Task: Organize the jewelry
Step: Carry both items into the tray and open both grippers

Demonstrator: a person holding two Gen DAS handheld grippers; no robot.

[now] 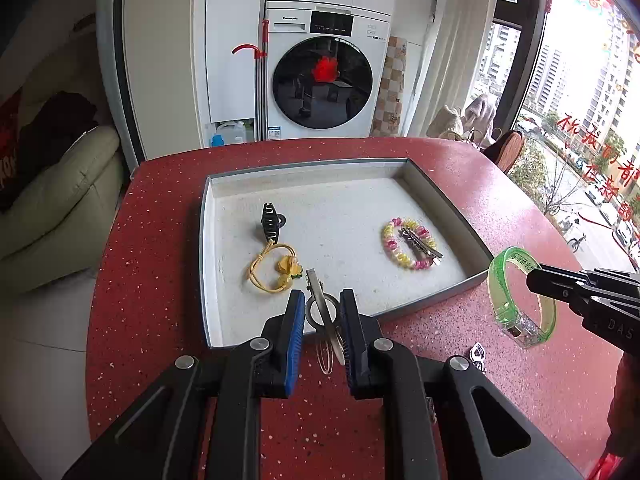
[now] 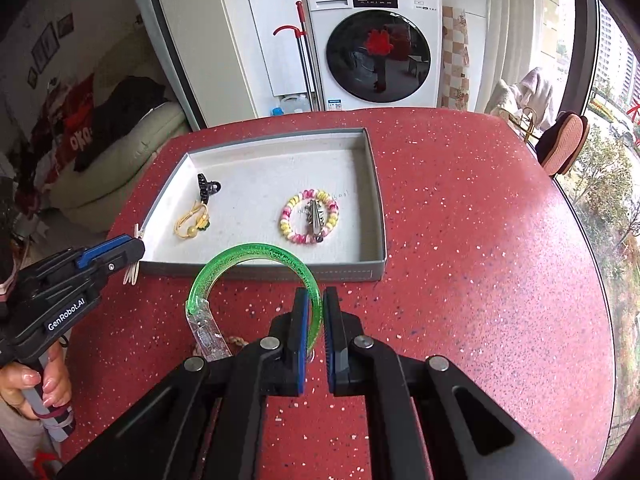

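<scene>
Jewelry's partly sorted: four pieces sit in the tray, my right gripper pinches the green bangle by its near edge, my left gripper pinches a silver clip there too.

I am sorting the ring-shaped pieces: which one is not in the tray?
The green bangle, held in the right gripper; the beaded bracelet lies inside the tray.

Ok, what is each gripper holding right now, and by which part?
Right gripper clamps the green bangle by its band, opposite the clear clasp section. Left gripper pinches a metal hair clip about mid-length.
</scene>
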